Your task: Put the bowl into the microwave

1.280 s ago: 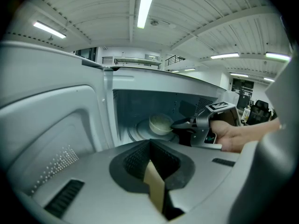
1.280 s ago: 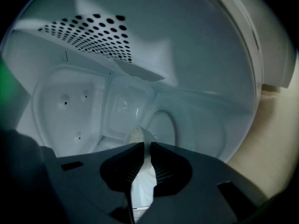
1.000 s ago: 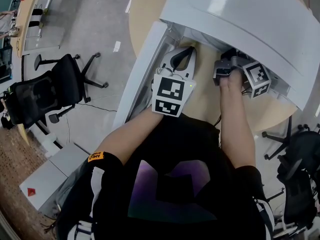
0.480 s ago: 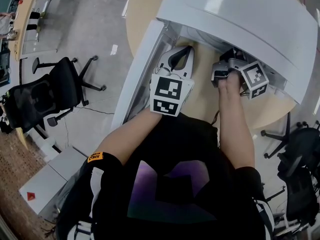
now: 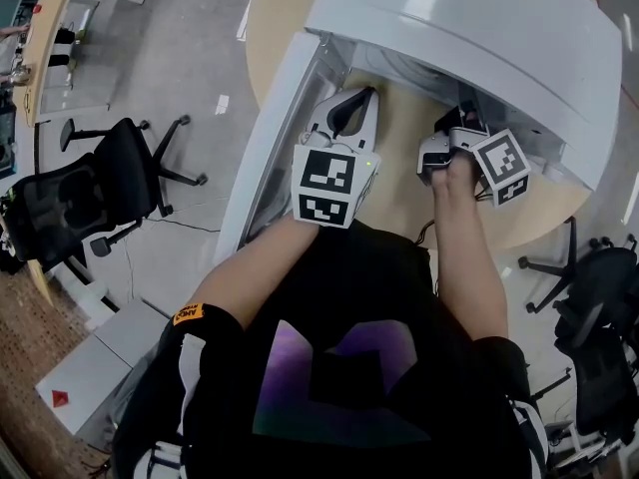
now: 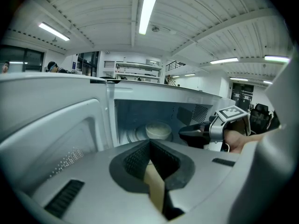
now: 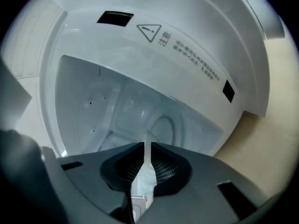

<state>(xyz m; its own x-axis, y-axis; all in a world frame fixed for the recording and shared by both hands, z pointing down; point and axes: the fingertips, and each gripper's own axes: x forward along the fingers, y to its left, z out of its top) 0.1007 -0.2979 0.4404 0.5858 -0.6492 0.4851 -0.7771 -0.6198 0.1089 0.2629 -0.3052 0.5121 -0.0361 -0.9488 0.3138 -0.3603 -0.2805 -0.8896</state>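
1. The white microwave [image 5: 469, 28] fills the top of the view, with its door [image 5: 272, 133] standing open on the person's left.
2. The left gripper [image 5: 357, 106] is just in front of the microwave's opening, close beside the door, with its marker cube toward the person.
3. The right gripper [image 5: 461, 120] reaches in under the microwave's top edge (its tips are lost in shadow there).
4. A round tan table [image 5: 403, 168] carries the microwave.
5. Well off to the door side of the microwave, a black office chair [image 5: 105, 178] stands on grey floor [image 5: 190, 58].
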